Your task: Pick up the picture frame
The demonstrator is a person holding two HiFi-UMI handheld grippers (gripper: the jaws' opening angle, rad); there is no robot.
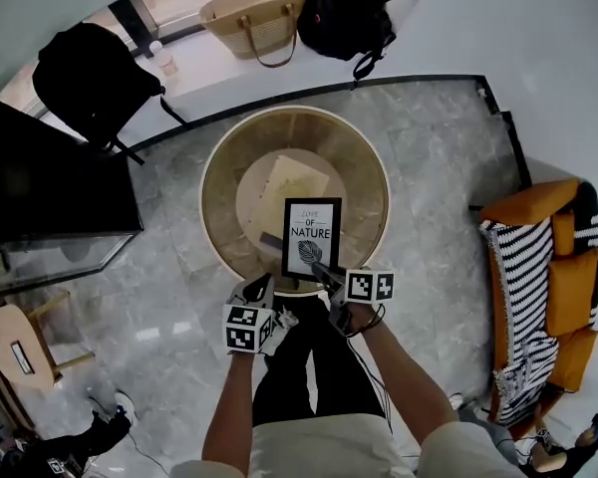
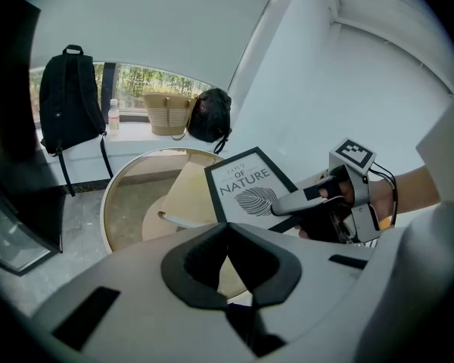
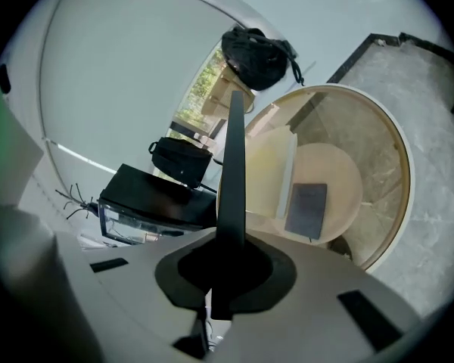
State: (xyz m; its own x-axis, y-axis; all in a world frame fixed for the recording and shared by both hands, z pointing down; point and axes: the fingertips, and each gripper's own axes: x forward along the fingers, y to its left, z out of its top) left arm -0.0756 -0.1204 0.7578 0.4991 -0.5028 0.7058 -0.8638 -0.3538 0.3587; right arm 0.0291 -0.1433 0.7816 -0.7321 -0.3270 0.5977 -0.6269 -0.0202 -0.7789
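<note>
black picture frame with a "love of nature" leaf print, held over the near side of the round wood-rimmed counter. it looks clear of the top, face tilted up toward the person. right gripper: jaws pinched almost together on the frame's lower right corner; its own view shows the frame edge-on, running straight up out of the jaws. left gripper: jaws only narrowly apart, nothing between them, just beside the frame's lower left corner, not touching it as far as i can tell. step in hand, by my reading: the lift, well along. note on doing it well: the hold is at a single corner, so the frame's weight hangs off to one side and could pivot in the pads. clamp firmly, raise straight and slowly, avoid rolling the wrist, and mind the counter rim. bringing the left jaws onto the free lower edge would steady it. beige book on the lower shelf lies well apart from the frame.
</note>
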